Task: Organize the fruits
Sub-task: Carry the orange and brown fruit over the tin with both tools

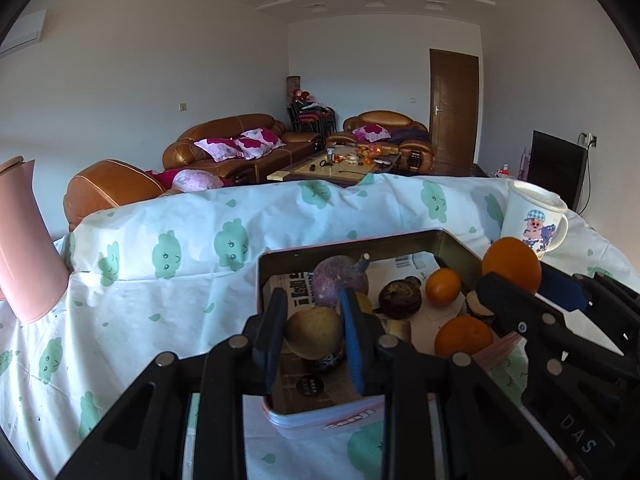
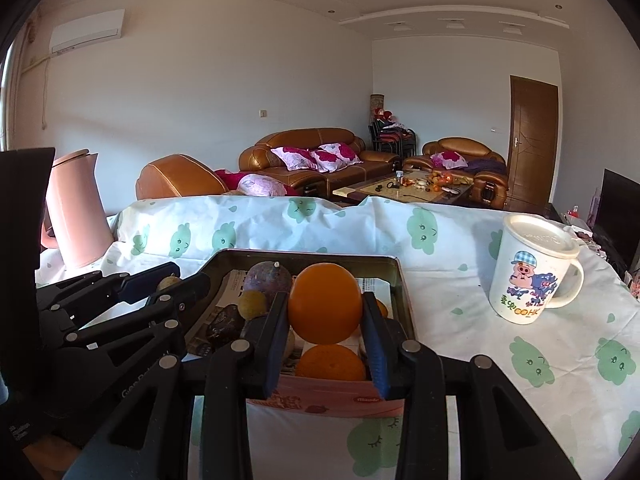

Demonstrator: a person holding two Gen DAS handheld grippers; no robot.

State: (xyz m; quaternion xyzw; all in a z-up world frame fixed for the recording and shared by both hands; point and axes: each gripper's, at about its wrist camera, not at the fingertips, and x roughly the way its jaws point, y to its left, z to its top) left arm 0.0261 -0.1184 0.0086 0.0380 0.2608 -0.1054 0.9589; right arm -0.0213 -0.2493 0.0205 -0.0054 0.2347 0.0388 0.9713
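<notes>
Currently the left tongs [image 1: 314, 338] are clamping a yellowish fruit [image 1: 314, 332], possibly a pear, above the tin box [image 1: 452, 240]; the right tongs [image 2: 326, 336] are gripping an orange [image 2: 325, 303] over the same box on the counter [image 2: 500, 360].

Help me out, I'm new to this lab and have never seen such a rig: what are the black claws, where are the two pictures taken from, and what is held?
They are two hand-held grippers, each with a camera looking along its fingers. The left gripper clamps a yellowish fruit; the right gripper clamps an orange. Both hover over an open tin box holding more fruit, on a table with a cloud-print cloth. A cartoon mug and a pink kettle stand nearby.
</notes>
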